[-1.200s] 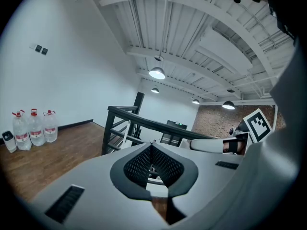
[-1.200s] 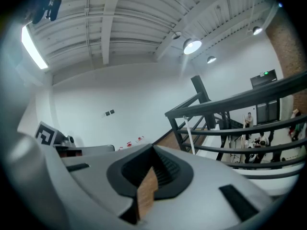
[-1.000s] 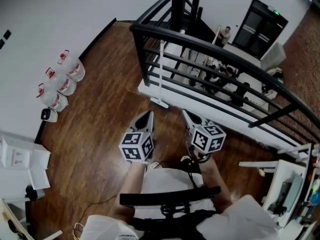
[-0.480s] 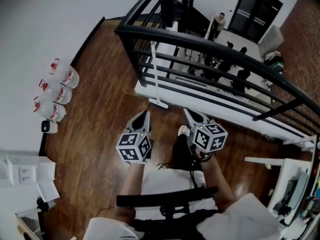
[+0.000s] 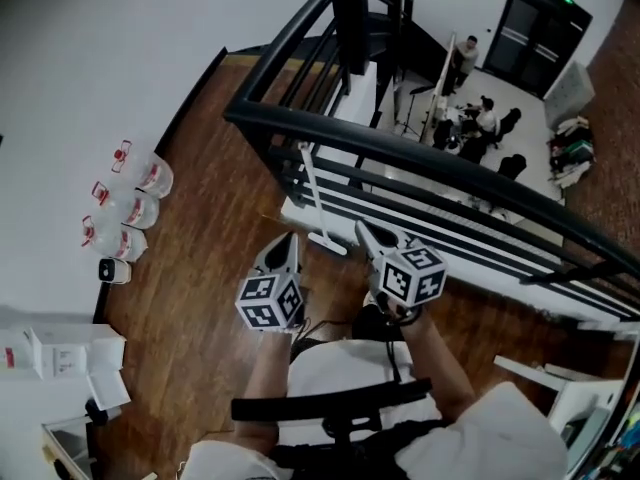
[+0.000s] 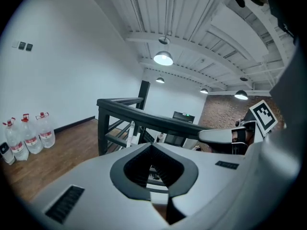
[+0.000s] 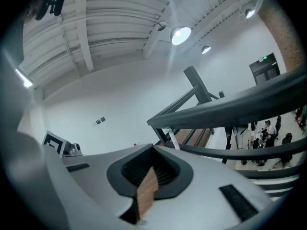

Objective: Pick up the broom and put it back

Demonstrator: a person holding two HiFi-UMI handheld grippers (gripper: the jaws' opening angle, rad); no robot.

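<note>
A white broom (image 5: 312, 193) leans upright against the black railing (image 5: 400, 158), its head (image 5: 328, 243) on the wooden floor. The broom's handle shows small in the left gripper view (image 6: 130, 131) and in the right gripper view (image 7: 169, 137). My left gripper (image 5: 290, 238) is held just left of the broom head, shut and empty (image 6: 152, 145). My right gripper (image 5: 362, 228) is just right of the head, also shut with nothing in it (image 7: 153, 147). Neither touches the broom.
The railing runs across ahead, with a drop behind it to a lower floor where several people (image 5: 480, 123) stand. Water bottles (image 5: 130, 208) and a small white device (image 5: 113, 270) line the left wall. White boxes (image 5: 70, 353) sit at the lower left.
Both grippers have moved forward together toward the railing. The broom and rail now stand closer, with the broom head between the two gripper tips. Jaws stayed shut.
</note>
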